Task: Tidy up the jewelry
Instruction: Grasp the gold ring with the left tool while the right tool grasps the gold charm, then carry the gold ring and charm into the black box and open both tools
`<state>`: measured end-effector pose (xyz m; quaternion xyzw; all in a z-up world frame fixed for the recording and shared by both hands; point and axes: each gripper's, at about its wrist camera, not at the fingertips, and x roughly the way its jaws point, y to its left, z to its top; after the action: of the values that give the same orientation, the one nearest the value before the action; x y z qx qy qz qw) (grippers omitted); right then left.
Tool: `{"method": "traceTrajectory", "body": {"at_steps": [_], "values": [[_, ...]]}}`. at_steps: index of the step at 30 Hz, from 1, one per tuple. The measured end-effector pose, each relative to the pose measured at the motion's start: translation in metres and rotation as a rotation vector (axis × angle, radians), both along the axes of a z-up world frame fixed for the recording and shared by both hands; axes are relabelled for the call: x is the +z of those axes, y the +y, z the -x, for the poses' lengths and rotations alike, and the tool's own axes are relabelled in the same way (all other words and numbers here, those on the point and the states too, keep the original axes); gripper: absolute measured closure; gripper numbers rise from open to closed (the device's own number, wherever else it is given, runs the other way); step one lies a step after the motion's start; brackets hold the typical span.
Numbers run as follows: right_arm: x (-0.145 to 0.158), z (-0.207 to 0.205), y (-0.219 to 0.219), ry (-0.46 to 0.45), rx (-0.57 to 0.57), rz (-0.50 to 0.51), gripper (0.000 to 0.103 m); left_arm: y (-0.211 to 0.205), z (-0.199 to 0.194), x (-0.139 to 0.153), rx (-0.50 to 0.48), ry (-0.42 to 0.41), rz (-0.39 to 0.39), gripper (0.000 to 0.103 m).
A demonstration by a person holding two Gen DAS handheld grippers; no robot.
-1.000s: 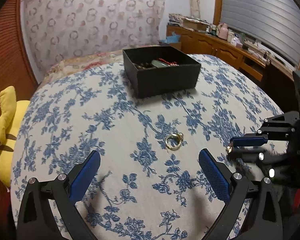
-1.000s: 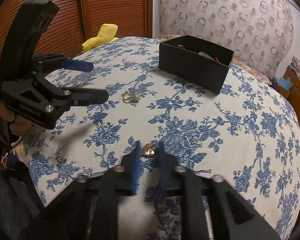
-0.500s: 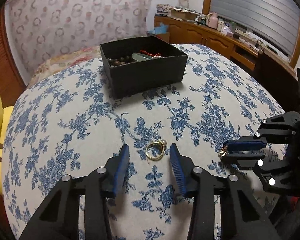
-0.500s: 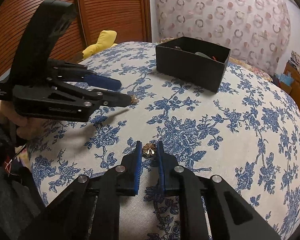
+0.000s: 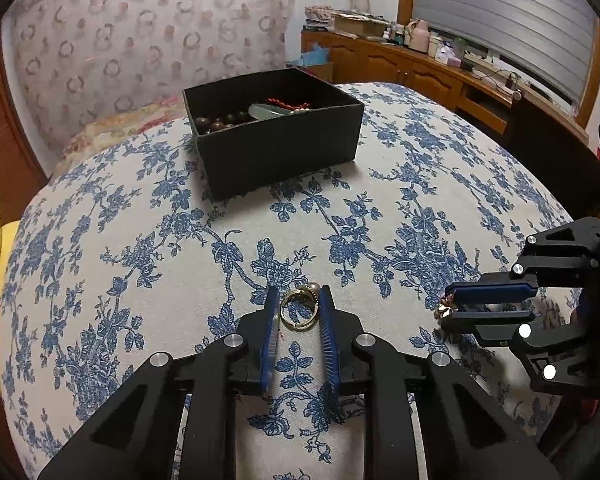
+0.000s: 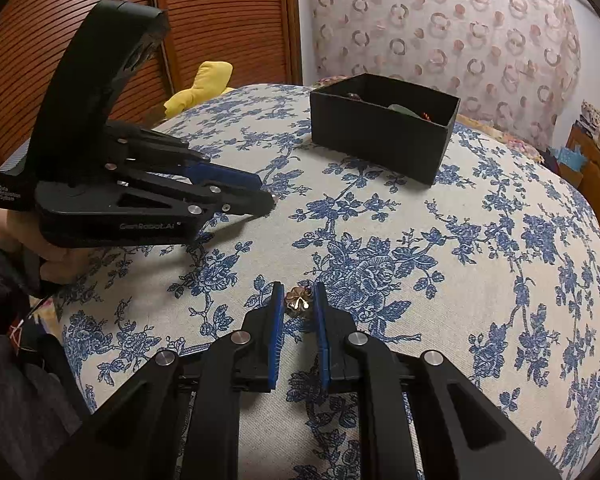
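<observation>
A gold ring (image 5: 299, 312) with a small pearl lies on the blue-flowered cloth (image 5: 140, 280). My left gripper (image 5: 298, 294) is closing around it, blue pads touching both sides. From the right wrist view the left gripper (image 6: 266, 196) reaches in from the left and hides the ring. My right gripper (image 6: 298, 292) is shut on a small gold flower-shaped piece (image 6: 297, 300), held just above the cloth; the left wrist view shows the right gripper (image 5: 448, 306) at the right edge. A black open box (image 5: 276, 152) with brown beads, a pale bangle and red cord stands farther back.
The black box (image 6: 380, 140) sits towards the far side of the table. A yellow plush toy (image 6: 204, 84) lies beyond the left edge by the slatted wooden doors (image 6: 80, 8). A cluttered wooden sideboard (image 5: 420, 64) runs along the right. A person's hand (image 6: 56, 256) holds the left gripper.
My left gripper moved forward over the ring and its jaws came in from wide apart to either side of it. The right gripper stayed still, holding the flower piece.
</observation>
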<state>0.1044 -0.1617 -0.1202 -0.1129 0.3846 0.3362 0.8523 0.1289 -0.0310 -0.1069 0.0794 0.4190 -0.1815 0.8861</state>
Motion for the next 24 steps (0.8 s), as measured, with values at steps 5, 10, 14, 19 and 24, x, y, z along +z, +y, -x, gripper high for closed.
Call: {"method": "traceTrajectory", "body": {"at_steps": [5,10,14,19,24], "values": [[0.006,-0.001,-0.003,-0.011,-0.003,-0.007,0.087,0.005,-0.001,0.008,0.027,-0.023,0.018,0.085],[0.021,-0.012,-0.009,-0.047,-0.024,-0.025,0.087,0.008,-0.007,0.023,0.054,-0.055,0.028,0.085],[0.035,-0.025,-0.011,-0.082,-0.042,-0.031,0.087,0.008,-0.014,0.038,0.064,-0.089,0.033,0.085],[0.053,-0.049,-0.013,-0.125,-0.066,-0.042,0.087,0.005,-0.024,0.054,0.071,-0.119,0.032,0.085],[0.066,-0.077,-0.013,-0.146,-0.094,-0.057,0.087,0.004,-0.034,0.063,0.079,-0.136,0.034,0.085]]}}
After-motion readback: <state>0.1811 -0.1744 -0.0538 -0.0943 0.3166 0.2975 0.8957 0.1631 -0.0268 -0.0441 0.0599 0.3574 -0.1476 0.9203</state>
